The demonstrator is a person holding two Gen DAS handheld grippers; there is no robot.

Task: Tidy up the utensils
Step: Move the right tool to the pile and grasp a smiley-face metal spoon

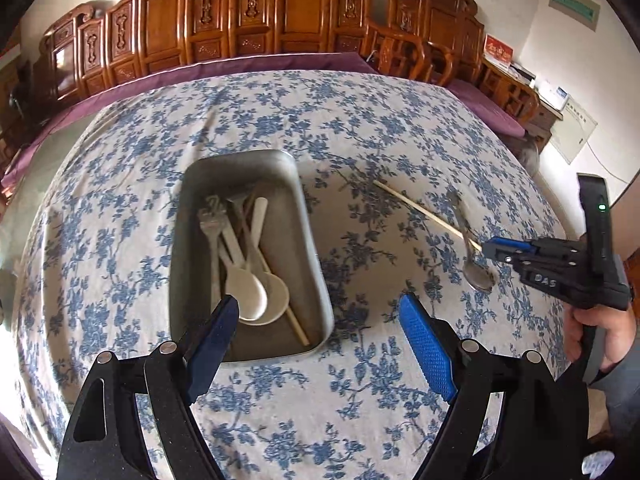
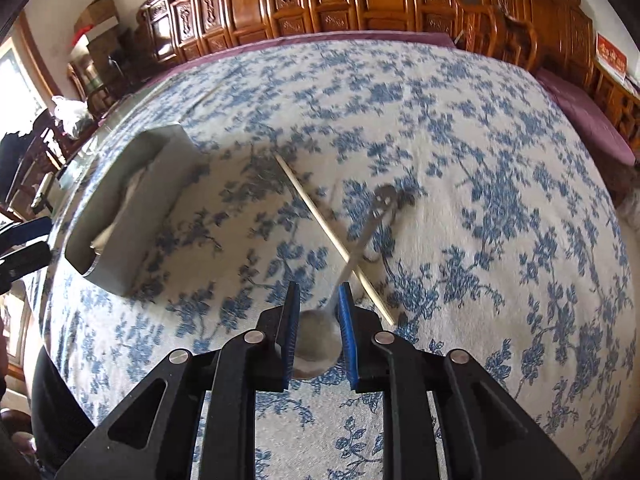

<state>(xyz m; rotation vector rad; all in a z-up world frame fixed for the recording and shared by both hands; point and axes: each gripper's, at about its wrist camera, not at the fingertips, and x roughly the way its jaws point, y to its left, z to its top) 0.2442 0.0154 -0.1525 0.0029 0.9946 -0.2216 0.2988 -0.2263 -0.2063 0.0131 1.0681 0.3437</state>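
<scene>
between blue pads (image 2: 346, 332), half-hidden spoon bowl (image 2: 318, 346)

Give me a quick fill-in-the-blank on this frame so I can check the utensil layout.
1. The metal tray holds two white ____.
2. The metal spoon lies across a single ____ on the tablecloth.
3. The right gripper has its fingers on either side of the spoon's ____.

Missing words: spoons; chopstick; bowl

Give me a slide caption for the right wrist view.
Right gripper straddling a metal spoon that crosses a chopstick, tray at left.
</scene>
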